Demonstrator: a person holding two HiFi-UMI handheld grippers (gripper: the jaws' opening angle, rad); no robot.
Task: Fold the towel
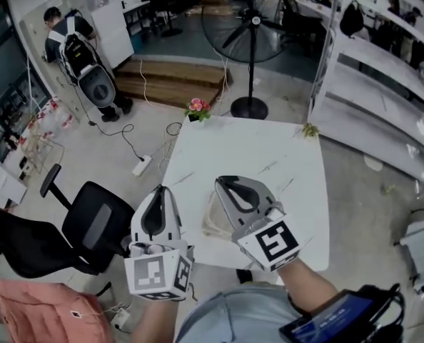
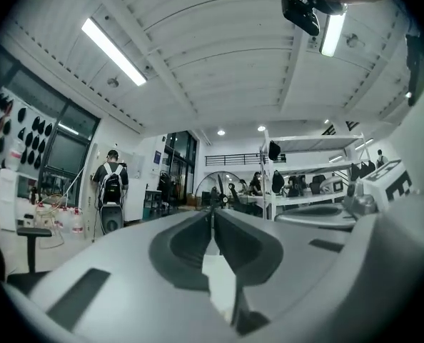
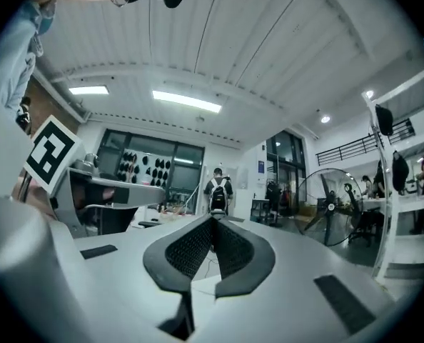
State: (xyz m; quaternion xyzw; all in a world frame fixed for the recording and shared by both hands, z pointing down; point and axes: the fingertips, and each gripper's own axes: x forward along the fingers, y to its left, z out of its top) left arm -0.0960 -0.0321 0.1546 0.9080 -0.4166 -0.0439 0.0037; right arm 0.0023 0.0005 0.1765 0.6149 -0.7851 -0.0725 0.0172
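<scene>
At the table's near edge, both grippers are held up side by side and point away from the person over the white top. The left gripper (image 1: pixel 160 190) sits above the table's (image 1: pixel 262 148) near left corner. In its own view its jaws are pressed together at the tips, with nothing caught between them. The right gripper (image 1: pixel 224 182) is just to its right above the table's near side. Its ribbed pads also meet in its own view, and nothing is between them.

The towel (image 1: pixel 210 221) is pale and shows as a small patch between the two grippers at the table's near edge. The right gripper's body covers part of it, and I cannot tell whether anything touches it.

Left of the table, on the floor, stands a black chair (image 1: pixel 91 224), and a power strip (image 1: pixel 142 164) lies near the table's left side. A flower pot (image 1: pixel 197 108) stands at the table's far left corner and a small sprig (image 1: pixel 310 129) at its far right corner. Just beyond the far edge stands a fan (image 1: pixel 251 27), with wooden steps (image 1: pixel 169 77) to its left. Further left a person wearing a backpack (image 1: pixel 76 45) faces away. White shelves (image 1: pixel 383 84) run along the table's right side.
</scene>
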